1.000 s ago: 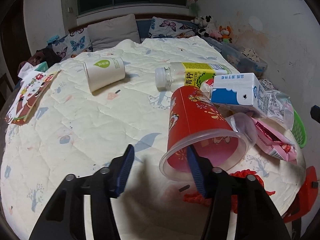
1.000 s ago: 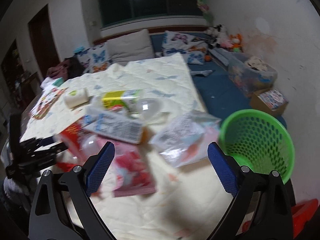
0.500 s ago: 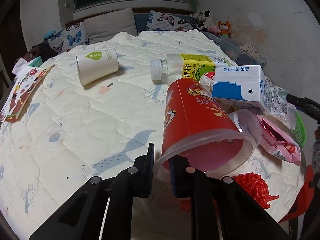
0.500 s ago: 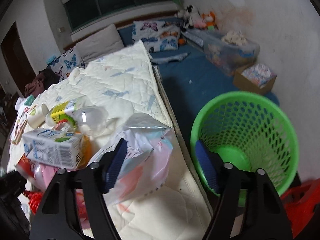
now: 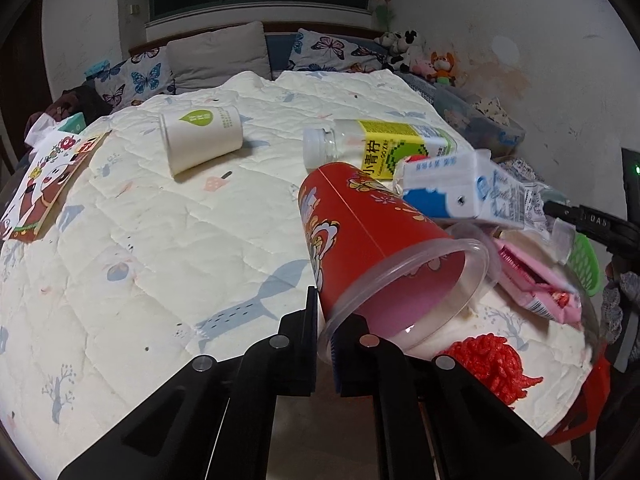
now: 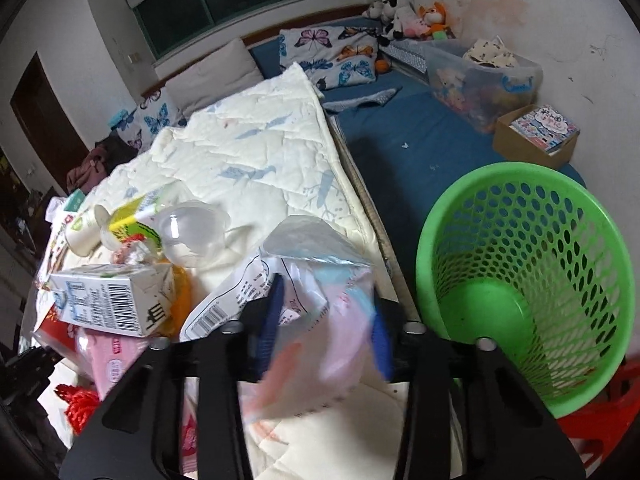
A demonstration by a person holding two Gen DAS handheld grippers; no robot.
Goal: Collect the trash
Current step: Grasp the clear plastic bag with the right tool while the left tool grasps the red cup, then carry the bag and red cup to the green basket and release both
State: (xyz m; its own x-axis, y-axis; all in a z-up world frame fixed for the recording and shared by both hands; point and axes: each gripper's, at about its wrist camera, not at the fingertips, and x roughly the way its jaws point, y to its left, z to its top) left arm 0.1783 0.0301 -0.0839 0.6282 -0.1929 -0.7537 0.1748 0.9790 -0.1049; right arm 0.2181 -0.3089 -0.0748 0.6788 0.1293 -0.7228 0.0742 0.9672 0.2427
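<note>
Red cup lies tipped on the bed quilt; my left hand-held gripper is clenched on its clear rim. My right hand-held gripper is closing on the crumpled plastic bag at the quilt's edge, pads already against it. Green basket stands just beside, right of the bag.

Red cup tipped on quilt; crumpled plastic bag beside green basket.
</note>
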